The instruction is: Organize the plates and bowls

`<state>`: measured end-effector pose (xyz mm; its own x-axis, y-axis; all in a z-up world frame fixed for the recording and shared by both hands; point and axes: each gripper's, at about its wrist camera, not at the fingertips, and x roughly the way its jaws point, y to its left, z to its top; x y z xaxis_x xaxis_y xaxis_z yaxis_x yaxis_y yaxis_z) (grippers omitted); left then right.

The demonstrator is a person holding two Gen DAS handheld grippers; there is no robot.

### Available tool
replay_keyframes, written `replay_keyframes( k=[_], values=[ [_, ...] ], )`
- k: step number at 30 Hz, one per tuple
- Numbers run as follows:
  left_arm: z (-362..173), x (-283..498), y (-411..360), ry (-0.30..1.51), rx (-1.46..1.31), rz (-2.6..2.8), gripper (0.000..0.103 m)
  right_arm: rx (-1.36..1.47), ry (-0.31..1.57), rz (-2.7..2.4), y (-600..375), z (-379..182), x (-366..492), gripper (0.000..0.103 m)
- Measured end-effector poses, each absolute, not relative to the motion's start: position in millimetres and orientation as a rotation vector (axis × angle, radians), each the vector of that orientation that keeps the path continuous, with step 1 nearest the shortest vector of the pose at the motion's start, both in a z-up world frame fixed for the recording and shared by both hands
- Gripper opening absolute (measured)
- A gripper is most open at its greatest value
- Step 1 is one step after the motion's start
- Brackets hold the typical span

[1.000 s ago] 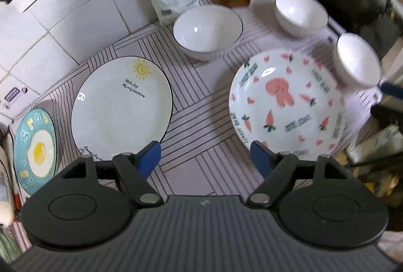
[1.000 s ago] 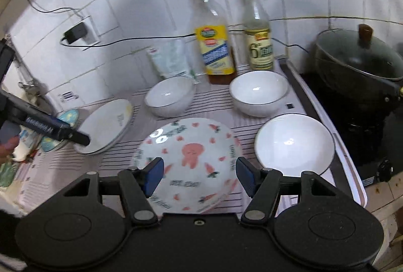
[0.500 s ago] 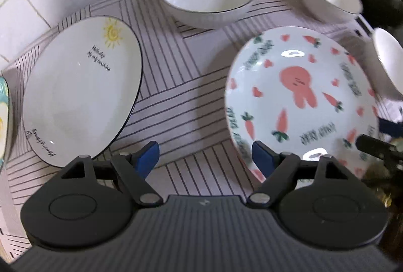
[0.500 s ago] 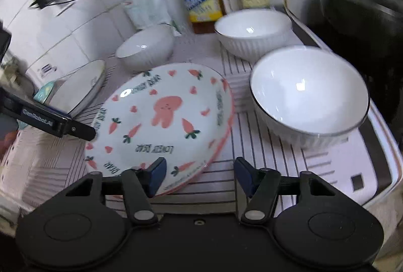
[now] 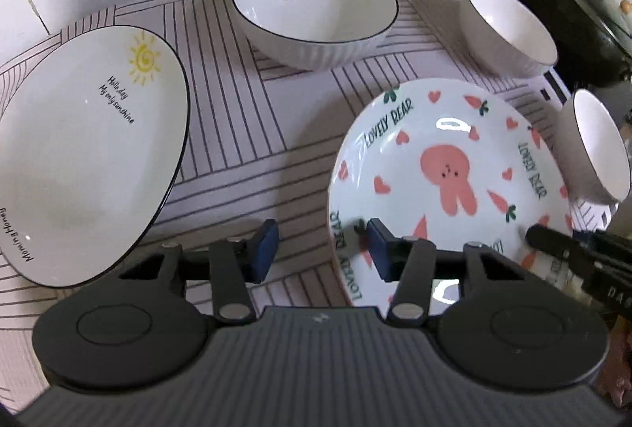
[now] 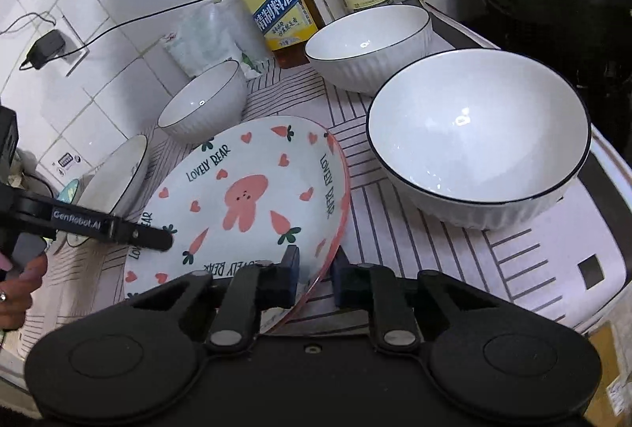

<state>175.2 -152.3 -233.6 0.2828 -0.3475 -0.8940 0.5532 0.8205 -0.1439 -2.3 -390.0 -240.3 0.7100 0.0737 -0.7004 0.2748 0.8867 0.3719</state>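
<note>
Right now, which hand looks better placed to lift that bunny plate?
Probably the right gripper: its fingers straddle the bunny plate at the rim. The left gripper has only one finger over it.

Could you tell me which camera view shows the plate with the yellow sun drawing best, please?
The left wrist view: the sun plate fills its left side, sun and lettering readable. The right wrist view catches only its edge, far left, partly behind the left tongs.
</note>
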Motion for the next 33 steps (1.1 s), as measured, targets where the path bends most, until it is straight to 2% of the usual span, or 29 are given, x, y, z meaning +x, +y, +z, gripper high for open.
replay_keyframes(
  k=[12, 17, 20, 33],
  values=[
    [-235, 171, -175, 1.171, 0.292, -0.691, 0.047, 0.496, 0.773, -0.129, -391, -243, 1, 0.021],
    [-233, 169, -179, 1.187, 0.291, -0.671, 0.041, 0.472, 0.782, -0.14, -390, -241, 7, 0.023],
    [-231, 170, -176, 1.203, 0.279, -0.664, 0.037, 0.486, 0.791, -0.127, -393, -240, 7, 0.022],
    [-193, 140, -132, 1.173, 0.186, -0.645, 0.037, 0.459, 0.82, 0.035, -393, -197, 3, 0.021]
  ],
)
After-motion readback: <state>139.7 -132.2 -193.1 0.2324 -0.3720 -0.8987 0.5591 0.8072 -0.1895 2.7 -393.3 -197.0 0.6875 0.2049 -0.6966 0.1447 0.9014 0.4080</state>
